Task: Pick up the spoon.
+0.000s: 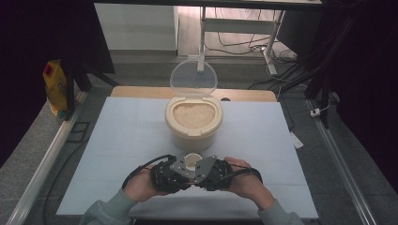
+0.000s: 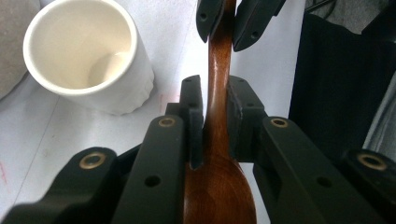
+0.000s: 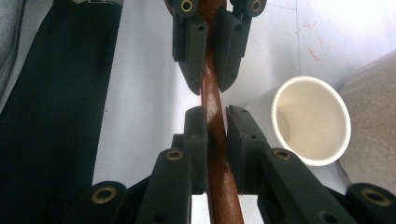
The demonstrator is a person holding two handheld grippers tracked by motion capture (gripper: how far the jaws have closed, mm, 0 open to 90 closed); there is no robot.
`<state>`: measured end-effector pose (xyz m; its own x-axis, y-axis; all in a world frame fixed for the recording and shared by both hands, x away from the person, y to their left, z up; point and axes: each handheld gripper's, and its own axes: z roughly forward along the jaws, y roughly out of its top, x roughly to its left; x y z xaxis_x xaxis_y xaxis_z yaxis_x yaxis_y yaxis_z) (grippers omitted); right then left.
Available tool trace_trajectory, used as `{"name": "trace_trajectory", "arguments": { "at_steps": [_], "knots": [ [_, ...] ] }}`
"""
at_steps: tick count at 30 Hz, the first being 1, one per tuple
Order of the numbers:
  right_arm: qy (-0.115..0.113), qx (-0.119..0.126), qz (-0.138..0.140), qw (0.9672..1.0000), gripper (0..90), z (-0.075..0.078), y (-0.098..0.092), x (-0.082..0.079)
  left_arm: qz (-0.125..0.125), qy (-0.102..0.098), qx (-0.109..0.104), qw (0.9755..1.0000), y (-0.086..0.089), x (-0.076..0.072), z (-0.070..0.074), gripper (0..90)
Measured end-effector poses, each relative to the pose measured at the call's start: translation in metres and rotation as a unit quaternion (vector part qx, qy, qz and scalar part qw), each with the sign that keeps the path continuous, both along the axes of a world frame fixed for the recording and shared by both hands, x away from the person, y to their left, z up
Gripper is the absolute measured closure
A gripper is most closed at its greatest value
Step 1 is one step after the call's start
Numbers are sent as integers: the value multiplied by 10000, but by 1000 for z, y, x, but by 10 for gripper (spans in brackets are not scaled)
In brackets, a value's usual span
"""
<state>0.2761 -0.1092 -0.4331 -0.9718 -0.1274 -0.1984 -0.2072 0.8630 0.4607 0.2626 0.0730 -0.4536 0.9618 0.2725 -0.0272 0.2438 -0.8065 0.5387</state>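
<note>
A brown wooden spoon [image 2: 219, 191] hangs level above the white table [image 1: 131, 140], held from both ends. My left gripper [image 2: 215, 86] is shut on its neck just beyond the bowl, and in the high view this gripper [image 1: 180, 176] sits at the near edge. My right gripper [image 3: 217, 114] is shut on the handle [image 3: 224, 186] and faces the left one [image 3: 209, 86] tip to tip. In the high view the right gripper [image 1: 205, 174] almost touches the left. A small white cup [image 1: 192, 160], empty [image 2: 88, 56], stands just beyond them.
A cream tub of rice [image 1: 194, 119] stands behind the cup, its clear lid [image 1: 193, 78] flipped up. A yellow bag [image 1: 55, 86] is on the floor at far left. Desk legs and cables lie beyond the table's far edge.
</note>
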Motion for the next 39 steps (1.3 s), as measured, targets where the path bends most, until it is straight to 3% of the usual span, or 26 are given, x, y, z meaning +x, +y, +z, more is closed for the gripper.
{"name": "trace_trajectory", "arguments": {
  "at_steps": [3, 5, 8, 12, 13, 14, 15, 16, 17, 18, 19, 20, 21, 22, 23, 24, 27, 29, 30, 31, 33, 34, 35, 37, 38, 39],
  "knots": [
    [-21, 177, -127, 9998, 751, 1, -2, 1, 108, -151, 2, 9998, 1, -2, 1, 778],
    [34, 492, -349, 9982, 685, 4, -6, 4, 153, -190, 6, 9997, 1, -2, 2, 779],
    [166, 1043, -900, 9903, 567, 11, -18, 11, 385, -374, -51, 9985, 6, -2, 4, 779],
    [419, 1859, -1708, 9667, 501, 14, -39, 18, 512, -486, -121, 9974, 10, -3, 6, 779],
    [470, 1951, -1843, 9622, 486, 13, -44, 18, 572, -528, -165, 9968, 11, -3, 6, 779],
    [470, 1951, -1843, 9622, 486, 13, -44, 18, 611, -548, -197, 9964, 12, -3, 7, 779],
    [472, 2014, -1962, 9585, 475, 12, -48, 17, 643, -563, -235, 9961, 13, -3, 7, 779],
    [488, 2112, -2233, 9503, 443, 9, -55, 16, 664, -581, -258, 9958, 15, -3, 7, 779],
    [488, 2112, -2233, 9503, 443, 9, -55, 16, 691, -604, -292, 9954, 15, -3, 8, 779],
    [504, 2263, -2446, 9415, 431, 6, -61, 14, 715, -618, -323, 9950, 16, -3, 8, 780],
    [504, 2263, -2446, 9415, 431, 6, -61, 14, 728, -640, -338, 9947, 17, -3, 8, 780],
    [551, 2343, -2553, 9364, 430, 4, -65, 14, 746, -655, -357, 9944, 17, -3, 8, 780],
    [684, 2477, -2678, 9286, 425, 1, -70, 16, 779, -673, -394, 9939, 17, -3, 8, 781],
    [691, 2527, -2752, 9250, 422, -1, -72, 16, 805, -693, -414, 9935, 18, -3, 8, 781],
    [730, 2582, -2788, 9221, 421, -2, -74, 17, 829, -722, -441, 9930, 18, -3, 8, 781],
    [730, 2582, -2788, 9221, 421, -2, -74, 17, 855, -743, -470, 9925, 18, -3, 8, 781],
    [859, 2745, -2917, 9122, 416, -6, -79, 18, 922, -805, -549, 9910, 18, -4, 8, 782],
    [876, 2779, -2990, 9087, 416, -8, -79, 19, 957, -832, -577, 9902, 19, -4, 7, 783],
    [856, 2833, -3077, 9043, 416, -11, -79, 17, 969, -843, -591, 9900, 19, -4, 7, 783],
    [856, 2833, -3077, 9043, 416, -11, -79, 17, 991, -865, -611, 9894, 19, -4, 7, 783],
    [899, 2845, -3164, 9005, 416, -13, -78, 17, 1024, -891, -638, 9887, 19, -4, 7, 783],
    [1042, 2925, -3216, 8945, 416, -14, -76, 17, 1048, -903, -661, 9882, 19, -4, 7, 783],
    [1042, 2925, -3216, 8945, 416, -14, -76, 17, 1067, -922, -682, 9877, 20, -4, 7, 783],
    [1096, 2960, -3280, 8904, 413, -16, -75, 17, 1091, -949, -713, 9869, 20, -4, 7, 783],
    [1136, 2981, -3310, 8881, 410, -17, -74, 18, 1102, -963, -735, 9865, 20, -5, 7, 783],
    [1213, 3022, -3374, 8833, 401, -19, -73, 18, 1111, -981, -761, 9860, 20, -5, 7, 784]
  ]
}}
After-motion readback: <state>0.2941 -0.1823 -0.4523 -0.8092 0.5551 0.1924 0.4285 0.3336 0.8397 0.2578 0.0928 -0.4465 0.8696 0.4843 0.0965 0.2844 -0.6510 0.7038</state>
